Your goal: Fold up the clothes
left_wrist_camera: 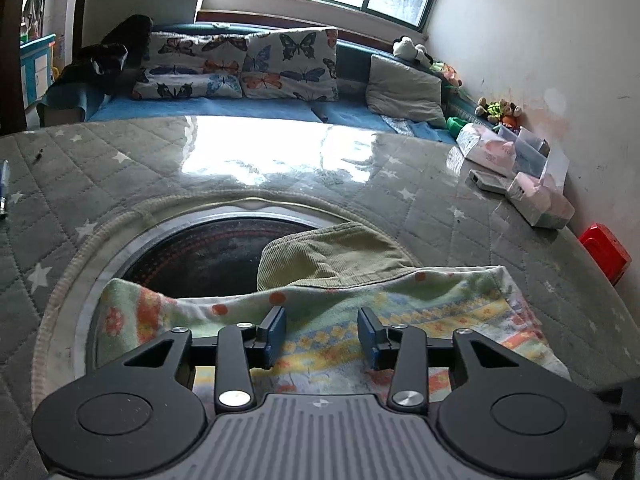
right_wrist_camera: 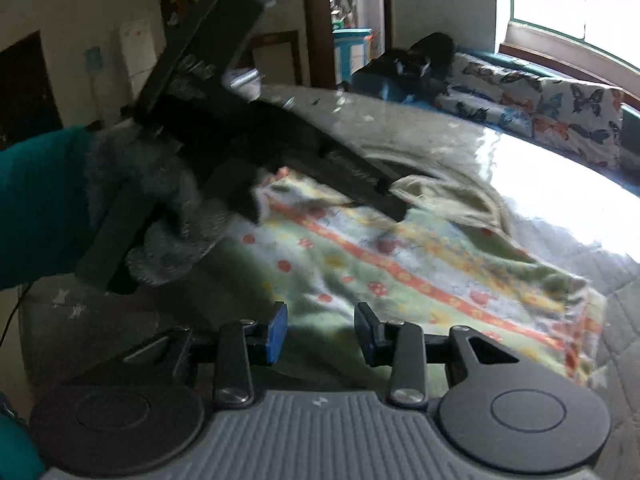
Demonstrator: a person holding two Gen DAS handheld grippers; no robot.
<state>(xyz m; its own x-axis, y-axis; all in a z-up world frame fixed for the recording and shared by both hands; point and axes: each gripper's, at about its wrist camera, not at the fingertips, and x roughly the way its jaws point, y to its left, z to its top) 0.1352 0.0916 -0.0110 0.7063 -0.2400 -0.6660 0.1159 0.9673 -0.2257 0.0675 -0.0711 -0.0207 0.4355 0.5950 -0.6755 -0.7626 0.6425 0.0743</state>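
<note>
A patterned garment (left_wrist_camera: 320, 320) in green, yellow and orange lies spread on the quilted table, its olive corduroy part (left_wrist_camera: 332, 252) at the far edge. My left gripper (left_wrist_camera: 322, 336) is open just above its near part, holding nothing. In the right wrist view the same garment (right_wrist_camera: 400, 264) lies ahead, with the olive part (right_wrist_camera: 452, 196) beyond it. My right gripper (right_wrist_camera: 321, 332) is open over the garment's near edge, holding nothing. The left gripper (right_wrist_camera: 384, 200), held by a grey-gloved hand (right_wrist_camera: 160, 216), hovers over the garment's far left side.
A round dark opening (left_wrist_camera: 200, 256) sits in the grey star-quilted table cover (left_wrist_camera: 120, 168), partly under the garment. Boxes and tissue packs (left_wrist_camera: 520, 176) and a red box (left_wrist_camera: 604, 252) stand at the right wall. A pen (left_wrist_camera: 3, 188) lies at left. A sofa with butterfly cushions (left_wrist_camera: 248, 64) is behind.
</note>
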